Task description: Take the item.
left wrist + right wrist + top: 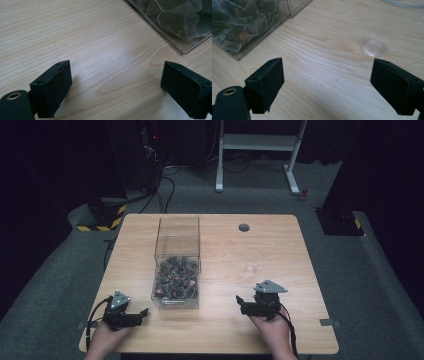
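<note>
A clear plastic box (176, 265) stands left of the middle of the wooden table (260, 245), holding several small dark pieces wrapped in clear film. My left gripper (142, 313) rests near the front left edge, just left of the box's front corner (185, 51), jaws wide apart over bare wood. My right gripper (240, 301) sits at the front right, pointing left toward the box (244, 22), jaws wide apart with nothing between them. In its own view my left gripper (115, 87) is open, and so is my right gripper (327, 85).
A small clear round lid or disc (373, 46) lies on the wood (248, 269) right of the box. A dark cable hole (244, 227) sits near the table's far edge. Behind the table are a white desk frame (257, 150), cables and black stands on grey carpet.
</note>
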`<state>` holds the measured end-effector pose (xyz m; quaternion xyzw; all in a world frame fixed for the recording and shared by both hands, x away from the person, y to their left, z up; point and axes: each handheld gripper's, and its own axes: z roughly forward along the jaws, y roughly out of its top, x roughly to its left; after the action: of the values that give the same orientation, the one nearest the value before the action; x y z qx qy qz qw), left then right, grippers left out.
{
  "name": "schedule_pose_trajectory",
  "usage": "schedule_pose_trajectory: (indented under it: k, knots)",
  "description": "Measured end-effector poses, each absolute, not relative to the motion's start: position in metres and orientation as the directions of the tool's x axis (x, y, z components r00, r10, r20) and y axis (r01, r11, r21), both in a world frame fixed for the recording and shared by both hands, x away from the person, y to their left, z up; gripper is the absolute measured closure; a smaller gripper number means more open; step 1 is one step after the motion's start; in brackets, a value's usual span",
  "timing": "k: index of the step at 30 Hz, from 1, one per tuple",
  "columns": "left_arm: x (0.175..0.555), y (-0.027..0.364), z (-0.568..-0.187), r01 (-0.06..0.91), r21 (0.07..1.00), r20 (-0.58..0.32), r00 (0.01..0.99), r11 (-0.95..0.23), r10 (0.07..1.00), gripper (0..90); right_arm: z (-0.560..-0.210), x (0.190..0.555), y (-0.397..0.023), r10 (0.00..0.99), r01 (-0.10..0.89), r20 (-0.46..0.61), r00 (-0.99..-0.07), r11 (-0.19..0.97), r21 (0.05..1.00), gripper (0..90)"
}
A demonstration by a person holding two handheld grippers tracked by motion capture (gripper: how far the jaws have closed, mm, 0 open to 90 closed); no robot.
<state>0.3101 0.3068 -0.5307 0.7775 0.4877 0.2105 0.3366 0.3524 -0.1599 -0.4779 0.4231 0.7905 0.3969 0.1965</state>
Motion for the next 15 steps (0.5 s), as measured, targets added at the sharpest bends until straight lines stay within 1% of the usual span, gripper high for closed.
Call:
schedule_pose_trajectory:
  k: [10, 15]
  knots:
    - [0.31, 0.307, -0.531, 0.618, 0.729, -0.003, 0.435, -0.296, 0.901, 10.1, -0.466, 0.352, -0.143, 0.796, 0.477, 0.016, -0.605, 0.346, 0.808, 13.3]
    - [0.31, 0.307, -0.531, 0.617, 0.729, -0.001, 0.436, -0.298, 0.9, 10.1, -0.462, 0.352, -0.136, 0.795, 0.469, 0.004, -0.606, 0.353, 0.81, 13.4]
